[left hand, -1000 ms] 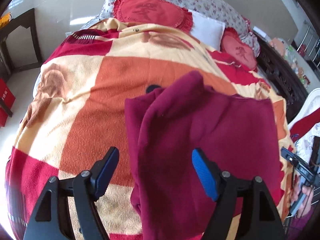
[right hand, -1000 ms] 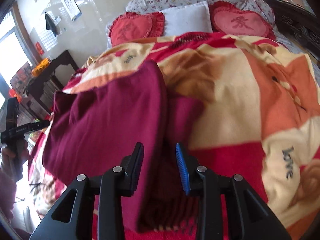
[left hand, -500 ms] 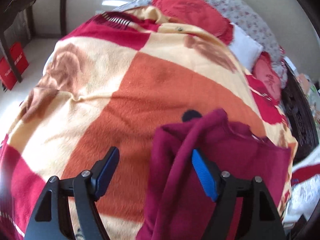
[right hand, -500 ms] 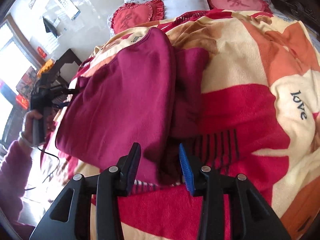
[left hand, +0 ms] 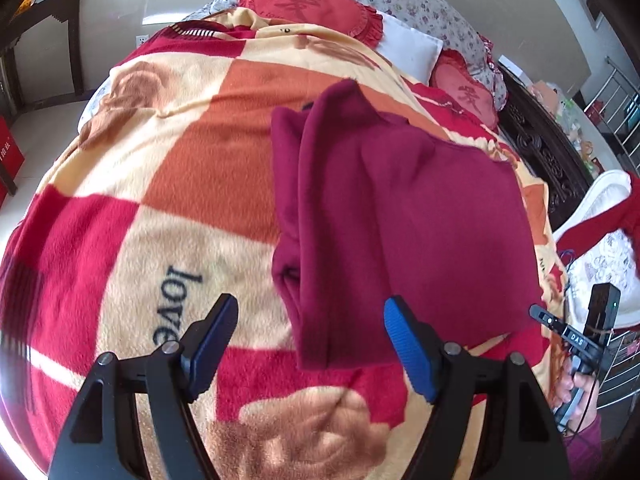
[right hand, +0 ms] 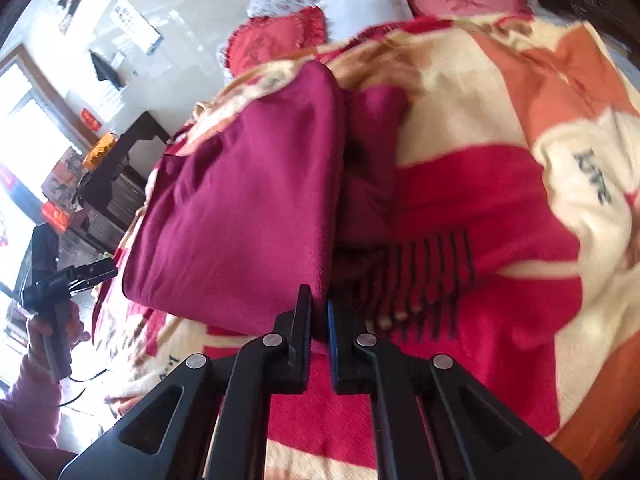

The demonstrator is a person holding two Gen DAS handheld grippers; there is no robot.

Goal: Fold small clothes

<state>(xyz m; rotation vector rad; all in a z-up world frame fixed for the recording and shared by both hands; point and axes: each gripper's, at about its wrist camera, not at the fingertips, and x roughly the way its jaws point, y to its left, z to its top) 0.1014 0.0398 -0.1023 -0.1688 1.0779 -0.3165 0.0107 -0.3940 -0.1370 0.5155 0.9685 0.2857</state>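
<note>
In the left wrist view, the left tongs [left hand: 308,342] are hanging released, their blue pads spread wide above the blanket [left hand: 192,184] that is covering the bed, with nothing between them. The maroon garment [left hand: 400,216] is lying folded on that blanket just ahead and to the right of the tongs, a narrower folded layer showing along its left edge, and its near hem is sitting close to the right pad without touching it. Two red heart-shaped cushions [left hand: 308,4] and a white pillow [left hand: 408,50] are resting at the head of the bed. At the right edge, the right hand [left hand: 576,392] is gripping its tool's handle. In the right wrist view, which is slightly blurred, the right tongs [right hand: 319,320] are clenching the near corner of the maroon garment [right hand: 248,208], the pads nearly meeting on the fabric. The garment is lying on the blanket [right hand: 500,152] to the upper left of the tongs. At the left edge, the left hand [right hand: 56,324] is holding its tool.
</note>
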